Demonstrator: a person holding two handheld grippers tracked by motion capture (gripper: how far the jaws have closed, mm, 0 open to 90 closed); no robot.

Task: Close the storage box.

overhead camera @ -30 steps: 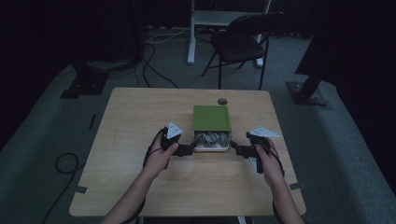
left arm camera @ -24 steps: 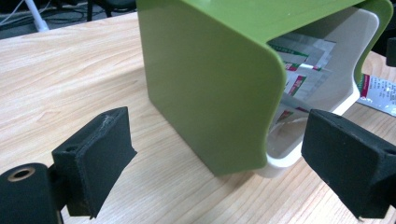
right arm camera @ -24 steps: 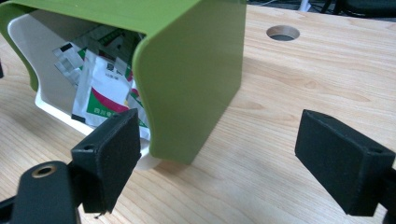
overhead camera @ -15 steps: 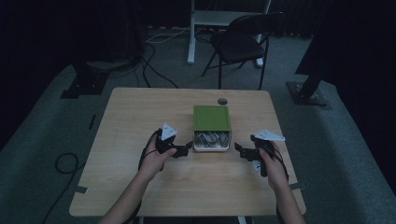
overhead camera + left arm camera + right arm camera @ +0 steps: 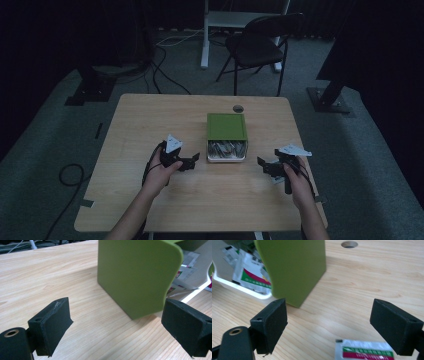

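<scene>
One green box [image 5: 227,127], one loose packet [image 5: 364,350] — two grippers, jaws apart, empty.

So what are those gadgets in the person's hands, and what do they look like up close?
Each hand holds a black two-jaw tool. The left gripper and the right gripper each carry a pale three-cornered plate on top and trail a dark cable. In the gripper views the jaws are chunky black blocks with matt pads, and a brass-coloured ring sits at the base. The forearms are bare, with no sleeves showing.

Olive-green box [image 5: 227,126] on a white tray [image 5: 226,159] — sachets [image 5: 252,272] striped green, red, white — pale wood table [image 5: 150,120].
</scene>
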